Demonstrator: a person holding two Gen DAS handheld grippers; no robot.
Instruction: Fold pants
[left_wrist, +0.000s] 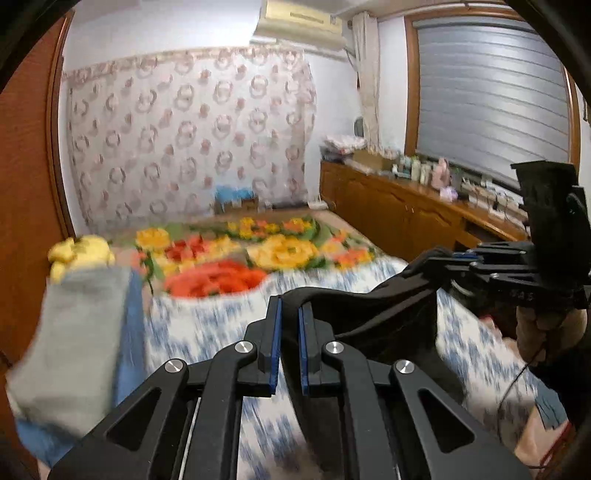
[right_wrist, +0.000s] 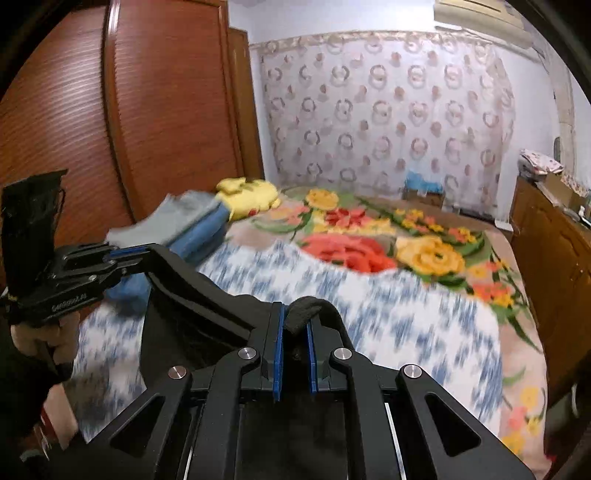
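The black pants (left_wrist: 373, 314) hang in the air above the bed, stretched by the waistband between my two grippers. My left gripper (left_wrist: 290, 306) is shut on one end of the waistband. My right gripper (right_wrist: 294, 317) is shut on the other end, with a fold of black fabric (right_wrist: 306, 310) bulging above its blue pads. In the left wrist view the right gripper (left_wrist: 461, 258) shows at the right, clamping the cloth. In the right wrist view the left gripper (right_wrist: 129, 258) shows at the left, and the pants (right_wrist: 192, 306) drop below it. The legs are hidden below.
The bed has a blue-white sheet (right_wrist: 388, 306) and a flowered blanket (right_wrist: 399, 236). Folded grey and blue clothes (right_wrist: 184, 225) and a yellow item (right_wrist: 247, 194) lie at its left side. A wooden wardrobe (right_wrist: 147, 110) stands left, a wooden sideboard (left_wrist: 406, 206) right.
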